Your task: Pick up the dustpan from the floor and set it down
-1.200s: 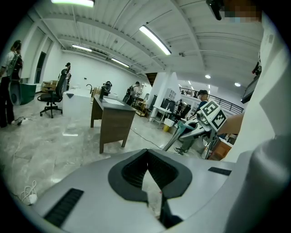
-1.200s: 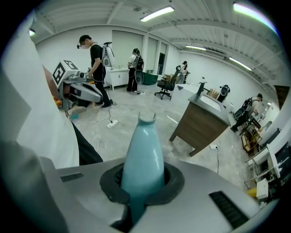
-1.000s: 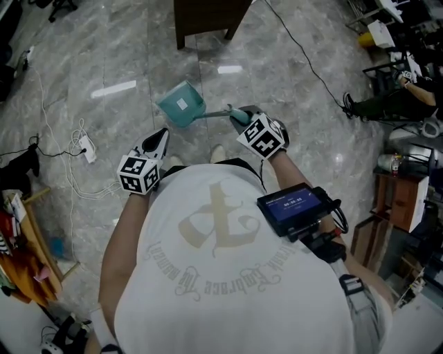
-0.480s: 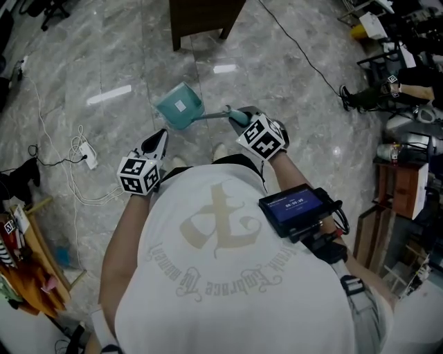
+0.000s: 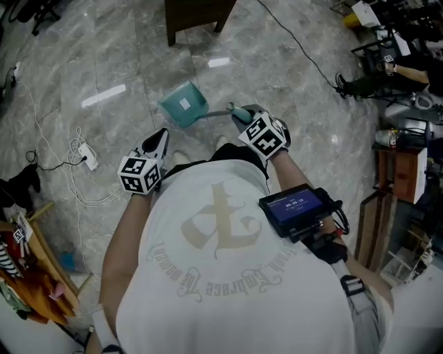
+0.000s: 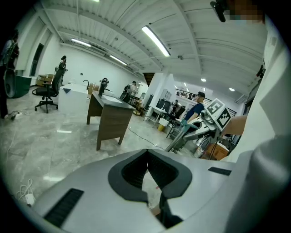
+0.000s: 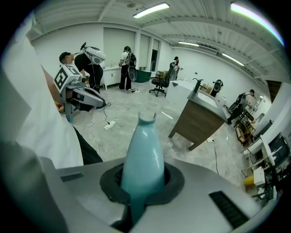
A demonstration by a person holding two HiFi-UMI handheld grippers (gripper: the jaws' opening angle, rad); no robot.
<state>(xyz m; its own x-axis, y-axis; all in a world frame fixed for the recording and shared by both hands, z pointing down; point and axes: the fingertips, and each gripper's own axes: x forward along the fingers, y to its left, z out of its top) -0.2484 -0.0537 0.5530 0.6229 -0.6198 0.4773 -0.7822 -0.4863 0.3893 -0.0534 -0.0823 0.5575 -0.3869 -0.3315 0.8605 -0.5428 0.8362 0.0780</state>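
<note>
Gripped the dustpan (image 5: 184, 105) by its handle in the right claw (image 5: 241, 113), seemingly off the floor (image 5: 104, 55), near the desk (image 5: 197, 17). Held the left claw (image 5: 160, 135) closed and empty, farther from the desk. Finished lifting; setting down remained.

The dustpan (image 5: 183, 104) has shifted slightly rightward relative to the desk (image 5: 197, 14).

Bright, even light falls from long ceiling tubes (image 6: 155, 41). On the polished floor (image 5: 291, 104) their glare shows as white streaks, one just beside the counter (image 5: 197, 17) and one further off to its left. Shadows are faint and soft. Both gripper views bulge like a fisheye, with black corners and lines that bend away from the counter. A pale sheen runs down the dustpan (image 7: 141, 159) handle.
</note>
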